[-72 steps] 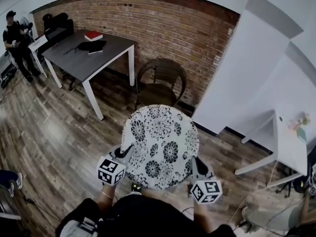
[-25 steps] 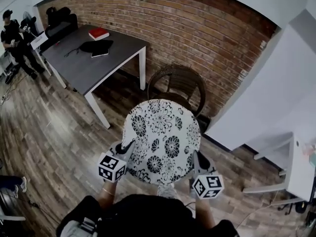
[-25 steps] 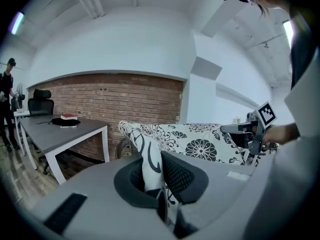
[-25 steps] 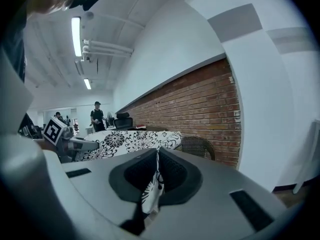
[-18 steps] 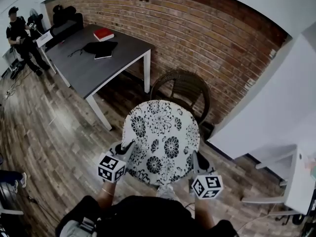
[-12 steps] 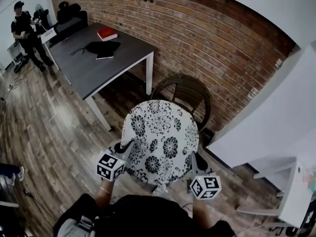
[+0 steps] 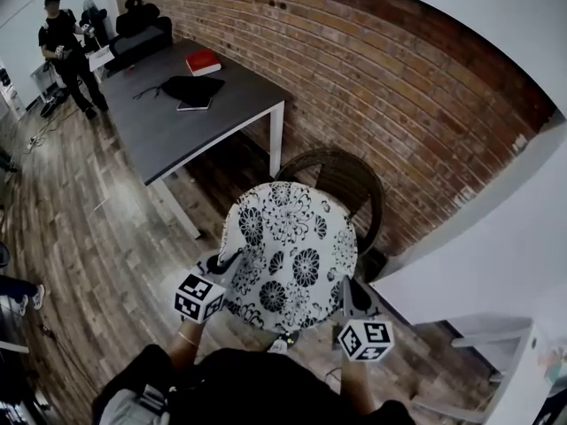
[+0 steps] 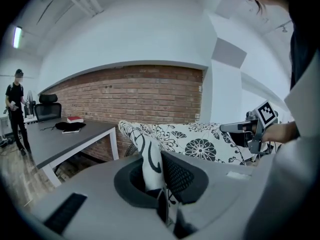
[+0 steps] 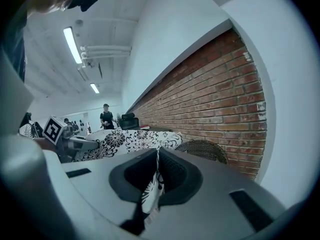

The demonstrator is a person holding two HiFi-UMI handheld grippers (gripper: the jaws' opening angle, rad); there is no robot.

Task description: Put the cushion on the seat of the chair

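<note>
A round white cushion (image 7: 288, 251) with black flower print hangs in the air between my two grippers. My left gripper (image 7: 223, 262) is shut on its left edge, and my right gripper (image 7: 345, 283) is shut on its right edge. In the left gripper view the cushion (image 8: 200, 141) stretches to the right, its edge pinched between the jaws. The right gripper view has the cushion's edge (image 9: 152, 191) clamped in the jaws too. A dark wicker chair (image 7: 345, 180) stands against the brick wall just beyond the cushion, its seat mostly hidden behind the cushion. The chair's back (image 9: 205, 150) shows ahead on the right.
A grey table (image 7: 177, 118) with white legs stands to the left of the chair, carrying a red book (image 7: 203, 61) and a black bag (image 7: 192, 89). A person (image 7: 66, 56) stands at the far left. A white wall (image 7: 496, 237) juts out on the right.
I have walked closer to the chair with the cushion held in both grippers. The chair and table have shifted right and nearer in the head view. Both grips are unchanged.
</note>
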